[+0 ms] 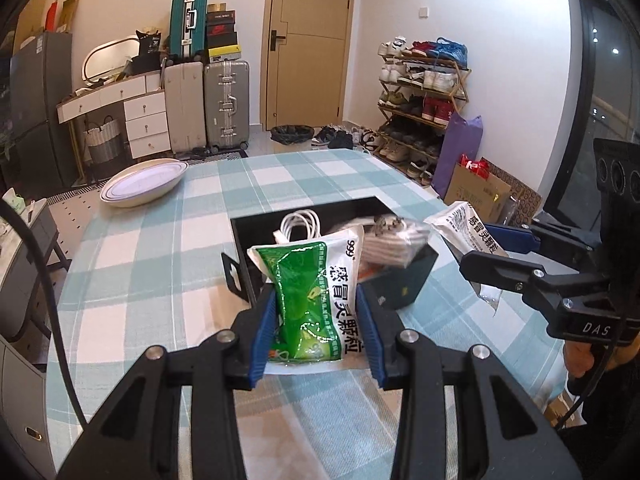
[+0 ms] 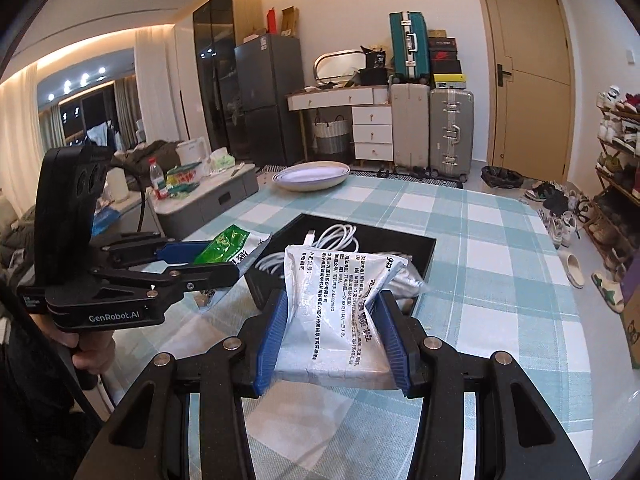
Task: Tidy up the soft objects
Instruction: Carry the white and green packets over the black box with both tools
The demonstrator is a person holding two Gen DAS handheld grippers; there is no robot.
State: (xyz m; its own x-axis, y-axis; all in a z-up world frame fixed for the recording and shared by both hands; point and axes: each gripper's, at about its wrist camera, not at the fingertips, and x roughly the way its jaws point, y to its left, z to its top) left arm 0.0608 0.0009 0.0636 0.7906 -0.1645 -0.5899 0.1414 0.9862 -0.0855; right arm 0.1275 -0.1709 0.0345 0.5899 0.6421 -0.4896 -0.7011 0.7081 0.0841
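Observation:
My left gripper [image 1: 318, 330] is shut on a green-and-white medicine sachet bag [image 1: 310, 300] and holds it above the table, just in front of a black tray [image 1: 256, 224]. My right gripper [image 2: 334, 336] is shut on a second sachet bag [image 2: 336, 312], its white printed back facing me, at the tray's near edge [image 2: 424, 240]. The tray holds a coiled white cable [image 1: 302, 222] and a blurred grey-and-white fabric item [image 1: 394, 240]. Each gripper shows in the other's view: the right one [image 1: 476, 246] with its bag, the left one [image 2: 232, 258] with its green bag.
A checked teal-and-white cloth covers the table [image 1: 160, 248]. A stack of white oval plates [image 1: 144, 182] sits at the far left corner. Beyond the table are suitcases [image 1: 226, 104], a shoe rack [image 1: 424, 100] and a low side table [image 2: 208, 192].

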